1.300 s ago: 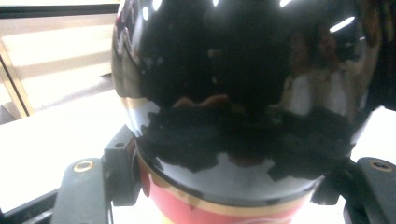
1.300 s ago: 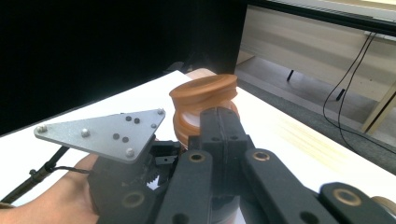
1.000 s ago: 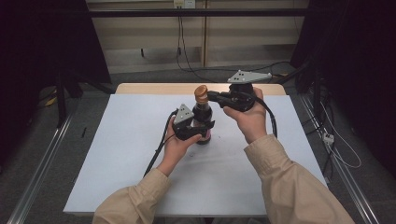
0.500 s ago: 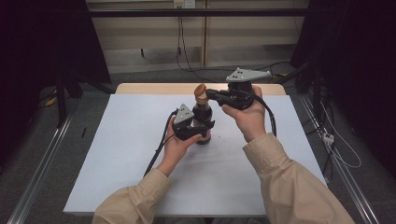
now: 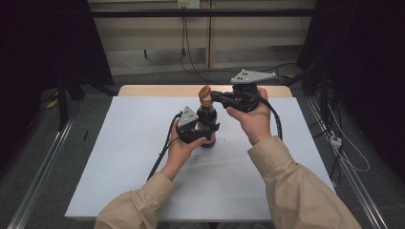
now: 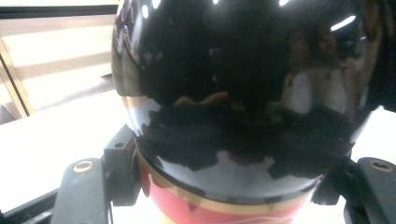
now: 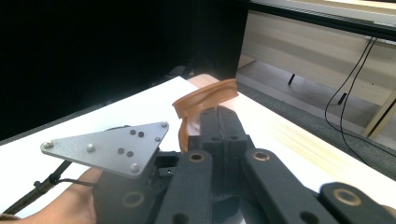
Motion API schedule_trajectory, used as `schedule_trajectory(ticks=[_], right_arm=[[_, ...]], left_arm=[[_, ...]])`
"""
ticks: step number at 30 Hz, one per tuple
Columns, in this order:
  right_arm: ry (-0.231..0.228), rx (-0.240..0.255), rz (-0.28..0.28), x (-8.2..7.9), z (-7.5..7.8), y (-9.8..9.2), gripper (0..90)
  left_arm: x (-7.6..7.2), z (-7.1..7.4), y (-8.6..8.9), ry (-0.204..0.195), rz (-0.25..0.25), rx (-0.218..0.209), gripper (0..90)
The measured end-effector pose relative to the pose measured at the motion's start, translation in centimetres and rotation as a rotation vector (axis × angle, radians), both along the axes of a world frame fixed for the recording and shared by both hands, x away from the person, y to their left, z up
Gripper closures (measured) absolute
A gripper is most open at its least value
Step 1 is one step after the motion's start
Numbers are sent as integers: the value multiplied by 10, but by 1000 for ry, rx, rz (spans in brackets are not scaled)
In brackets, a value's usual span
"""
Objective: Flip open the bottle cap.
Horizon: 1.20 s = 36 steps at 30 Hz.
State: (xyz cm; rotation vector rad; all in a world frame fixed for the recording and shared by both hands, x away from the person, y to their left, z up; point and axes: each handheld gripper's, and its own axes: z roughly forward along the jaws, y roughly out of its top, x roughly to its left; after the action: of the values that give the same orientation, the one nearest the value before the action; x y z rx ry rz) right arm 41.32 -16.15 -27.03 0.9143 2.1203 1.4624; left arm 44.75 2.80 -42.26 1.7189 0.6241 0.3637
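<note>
counter [image 5: 119,157] first: a dark bottle [image 5: 208,119] stands upright near its middle, with the left claw [image 5: 206,135] clamped around the bottle's belly, a jaw pressed on either side in the left gripper view. higher up, the right claw [image 5: 213,97] is closed on the orange cap [image 5: 205,93] at the neck. this looks like the uncapping step; next likely calls for a firm hold below while the cap is twisted or pulled off.

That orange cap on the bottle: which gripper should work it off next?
Right, probably. The right gripper is already shut on the orange cap at the top, while the left gripper clamps the dark bottle low on its body, steadying it on the table.
</note>
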Motion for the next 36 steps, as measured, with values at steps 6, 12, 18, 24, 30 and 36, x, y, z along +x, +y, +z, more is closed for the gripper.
schedule_trajectory(ticks=[6, 12, 18, 24, 30, 36], right_arm=[[-5, -1, -4, 0, 0, 1, 900], [-8, 4, -4, 0, 2, 1, 900], [-20, -1, -5, 0, 4, 4, 900], [-17, 1, -6, 1, 3, 4, 900], [-17, 1, -5, 1, 3, 4, 900], [-17, 2, -6, 1, 3, 4, 900]], left_arm=[[1, 0, 1, -6, -6, 15, 295], [0, 0, 0, 2, -8, 2, 295], [0, 0, 1, -6, -9, 13, 295], [0, 0, 0, -3, -9, 3, 294], [0, 0, 0, -3, -7, 4, 294], [0, 0, 0, -3, -7, 4, 294]])
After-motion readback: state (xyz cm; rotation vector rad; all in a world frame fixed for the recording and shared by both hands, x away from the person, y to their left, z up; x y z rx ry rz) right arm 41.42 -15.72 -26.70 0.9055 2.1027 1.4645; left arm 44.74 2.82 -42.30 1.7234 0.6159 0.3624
